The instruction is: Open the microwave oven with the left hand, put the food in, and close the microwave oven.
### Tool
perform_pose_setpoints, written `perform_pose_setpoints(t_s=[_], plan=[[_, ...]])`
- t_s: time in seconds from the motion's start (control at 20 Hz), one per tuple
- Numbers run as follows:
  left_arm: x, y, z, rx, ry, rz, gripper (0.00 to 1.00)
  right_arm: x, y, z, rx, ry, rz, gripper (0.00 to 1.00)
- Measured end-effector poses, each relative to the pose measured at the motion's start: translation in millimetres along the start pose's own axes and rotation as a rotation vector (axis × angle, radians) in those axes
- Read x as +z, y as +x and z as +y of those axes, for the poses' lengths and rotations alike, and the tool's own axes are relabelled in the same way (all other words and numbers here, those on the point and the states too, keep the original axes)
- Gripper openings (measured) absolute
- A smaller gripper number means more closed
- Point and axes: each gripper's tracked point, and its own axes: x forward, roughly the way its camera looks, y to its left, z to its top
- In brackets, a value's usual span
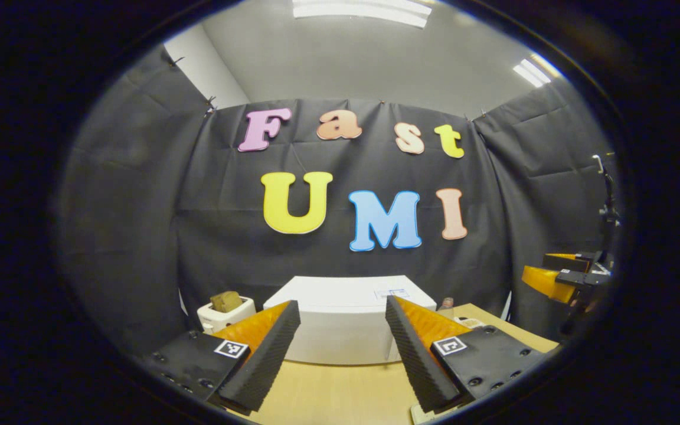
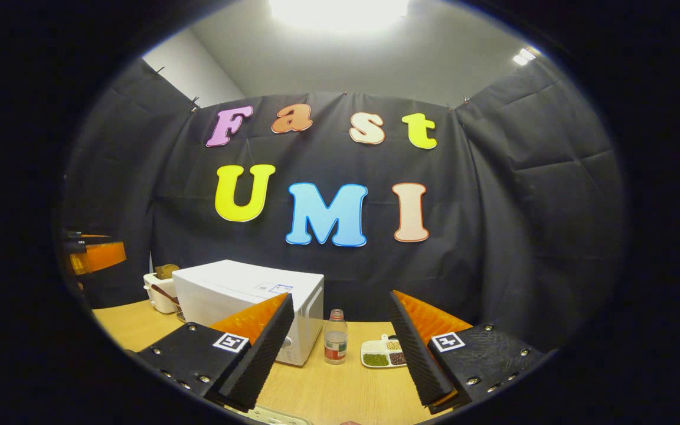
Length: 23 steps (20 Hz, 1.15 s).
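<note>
A white microwave (image 1: pixel 340 330) stands with its door shut on the wooden table (image 1: pixel 328 392), straight ahead of my left gripper (image 1: pixel 342 307). That gripper is open, holds nothing, and hovers short of the oven. In the right gripper view the microwave (image 2: pixel 239 295) is to the left. A small divided dish of beans and grains (image 2: pixel 382 354) lies on the table just beyond my right gripper (image 2: pixel 341 298), which is open and holds nothing. The right gripper (image 1: pixel 561 277) also appears at the far right of the left gripper view, and the left gripper (image 2: pixel 95 255) at the far left of the right gripper view.
A white toaster (image 1: pixel 225 316) with bread in it stands left of the microwave, and is seen again behind it (image 2: pixel 160 292). A small clear bottle (image 2: pixel 335 339) stands between the microwave and the dish. Black cloth closes off the back and sides.
</note>
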Motion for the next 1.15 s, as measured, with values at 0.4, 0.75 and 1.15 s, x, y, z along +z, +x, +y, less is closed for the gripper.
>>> perform_pose_setpoints(t_s=[0.4,0.75,1.15], plan=[[-1.2,-0.7,4.6,0.0,-0.017,-0.007,0.98,10.1,-2.2,17.2,0.023,-0.018,-0.01,0.96],[1.5,-0.5,18.6,0.02,-0.027,-0.018,0.98,15.9,-5.9,15.9,0.007,-0.028,-0.015,0.96],[8.0,-2.8,24.8,0.031,-0.023,-0.046,0.99,17.7,-9.0,19.7,0.003,-0.043,-0.015,0.96]])
